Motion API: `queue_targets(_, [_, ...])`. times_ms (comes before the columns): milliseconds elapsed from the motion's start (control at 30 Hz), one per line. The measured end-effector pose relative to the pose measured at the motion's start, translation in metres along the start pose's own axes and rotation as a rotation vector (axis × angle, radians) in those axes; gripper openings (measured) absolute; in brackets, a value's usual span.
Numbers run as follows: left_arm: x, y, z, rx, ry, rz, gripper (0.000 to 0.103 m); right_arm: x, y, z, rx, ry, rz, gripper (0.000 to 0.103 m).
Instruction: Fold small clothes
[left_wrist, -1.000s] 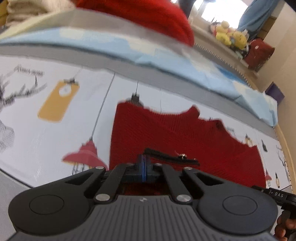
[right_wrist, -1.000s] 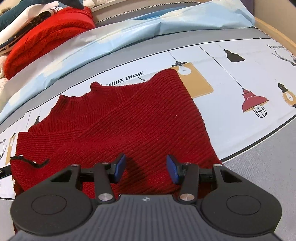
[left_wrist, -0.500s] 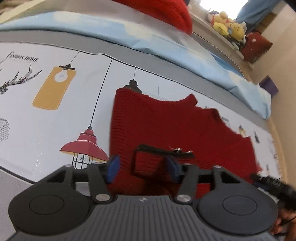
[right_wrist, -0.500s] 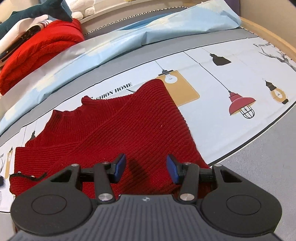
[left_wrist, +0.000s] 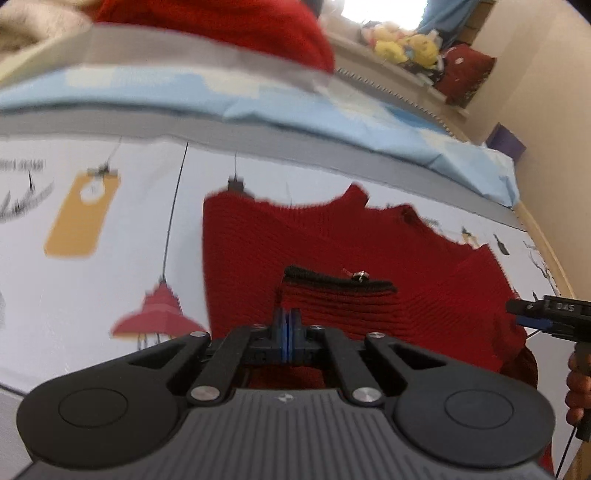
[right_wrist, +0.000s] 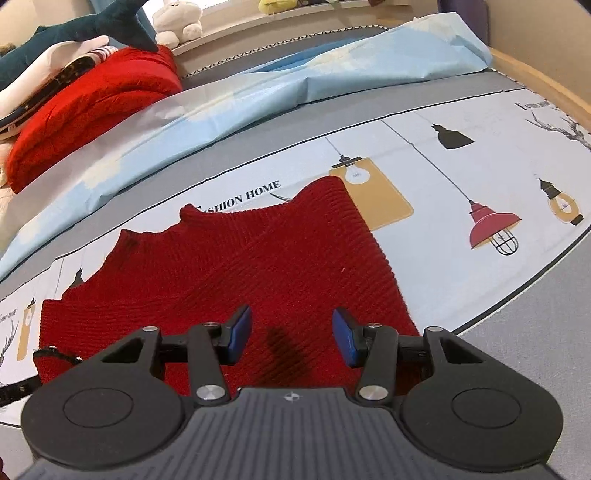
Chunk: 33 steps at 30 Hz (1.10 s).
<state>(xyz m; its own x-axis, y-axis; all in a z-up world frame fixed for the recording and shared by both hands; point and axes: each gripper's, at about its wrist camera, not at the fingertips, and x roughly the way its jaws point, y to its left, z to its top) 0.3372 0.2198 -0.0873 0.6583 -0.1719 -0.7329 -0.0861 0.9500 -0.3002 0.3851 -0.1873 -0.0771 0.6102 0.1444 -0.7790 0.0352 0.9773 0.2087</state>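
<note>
Black grippers (right_wrist: 291, 332) — blue pads (right_wrist: 240, 328), silver screws.

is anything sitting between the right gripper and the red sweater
Nothing visible does. The right gripper hangs with its jaws open right over the near hem of the red sweater, which lies flat on the printed sheet. Only bare knit shows between its fingers.

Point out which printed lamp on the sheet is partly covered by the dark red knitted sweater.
The yellow tag-shaped lamp print with the white bulb: the dark red knitted sweater overlaps its left edge. The red caged pendant lamp print lies fully exposed.
</note>
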Motion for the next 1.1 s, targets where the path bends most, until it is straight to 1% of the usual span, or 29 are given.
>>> queue_targets(67, [-0.010,0.001,0.007,0.008,-0.022,-0.021,0.000,0.002,0.001,0.000,0.004,0.002,-0.004,0.051])
queue_targets(167, [-0.019,0.005,0.014,0.007,-0.028,-0.057,0.000,0.002,0.006,-0.002,-0.006,0.003,0.001,0.051])
queue_targets(233, [-0.025,0.009,0.017,-0.018,-0.024,-0.105,0.000,0.003,0.010,-0.003,-0.018,0.009,0.011,0.051])
queue_targets(333, [-0.042,0.010,0.024,-0.035,-0.056,-0.173,0.000,0.003,0.013,-0.004,-0.026,0.013,0.013,0.051])
queue_targets(367, [-0.047,0.011,0.026,-0.043,-0.067,-0.187,0.000,0.003,0.013,-0.003,-0.024,0.010,0.011,0.051])
queue_targets(400, [-0.051,0.011,0.027,-0.046,-0.067,-0.183,0.000,0.002,0.013,-0.003,-0.021,0.005,0.007,0.051])
queue_targets(433, [-0.050,0.011,0.028,-0.037,-0.041,-0.130,0.000,0.002,0.012,-0.002,-0.016,0.000,0.002,0.051])
queue_targets(467, [-0.045,0.008,0.028,-0.017,-0.002,-0.039,0.000,0.002,0.011,-0.001,-0.012,-0.003,-0.002,0.051])
queue_targets(500, [-0.037,0.006,0.026,0.014,0.051,0.101,0.000,0.002,0.009,0.000,-0.010,-0.004,-0.006,0.051])
queue_targets(533, [-0.029,0.006,0.023,0.035,0.087,0.182,0.000,0.003,0.007,0.000,-0.007,0.000,-0.012,0.051])
queue_targets(567, [-0.022,0.006,0.019,0.047,0.113,0.208,0.000,0.005,0.003,0.000,0.005,0.011,-0.018,0.051])
queue_targets(600, [-0.019,0.007,0.017,0.029,0.120,0.173,0.000,0.006,-0.001,0.000,0.024,0.021,-0.023,0.051])
queue_targets(633, [-0.017,0.010,0.016,-0.025,0.129,0.114,0.002,0.009,-0.008,0.001,0.055,0.035,-0.032,0.051])
queue_targets(667, [-0.016,0.011,0.016,-0.071,0.136,0.071,0.007,0.011,-0.015,0.001,0.082,0.047,-0.042,0.050])
queue_targets(700, [-0.016,0.012,0.016,-0.100,0.139,0.031,0.009,0.012,-0.021,0.001,0.113,0.055,-0.048,0.050])
queue_targets(733, [-0.014,0.010,0.016,-0.112,0.149,0.002,0.022,0.013,-0.028,0.001,0.146,0.061,-0.048,0.049])
queue_targets(767, [-0.011,0.009,0.015,-0.110,0.166,-0.008,0.042,0.012,-0.032,0.000,0.170,0.061,-0.045,0.048])
queue_targets(800, [-0.009,0.008,0.013,-0.106,0.176,-0.001,0.049,0.011,-0.035,0.000,0.190,0.058,-0.043,0.048])
queue_targets(833, [-0.008,0.007,0.012,-0.102,0.173,0.010,0.053,0.009,-0.036,0.000,0.199,0.055,-0.043,0.048])
queue_targets(867, [-0.006,0.009,0.011,-0.102,0.171,0.026,0.054,0.007,-0.036,0.000,0.208,0.050,-0.045,0.048])
queue_targets(933, [-0.001,0.014,0.010,-0.123,0.179,0.033,0.055,0.003,-0.037,0.001,0.211,0.041,-0.050,0.048])
queue_targets(967, [0.000,0.021,0.007,-0.140,0.184,0.024,0.054,0.002,-0.038,0.001,0.194,0.030,-0.061,0.048])
queue_targets(1033, [0.008,0.025,0.002,-0.161,0.205,-0.004,0.051,0.006,-0.041,0.002,0.147,0.018,-0.138,0.049])
queue_targets(1067, [0.010,0.022,-0.001,-0.157,0.214,-0.014,0.040,0.012,-0.048,0.001,0.156,0.032,-0.172,0.049])
queue_targets(1100, [0.010,0.018,-0.002,-0.138,0.208,-0.010,0.029,0.017,-0.058,0.000,0.201,0.059,-0.176,0.049])
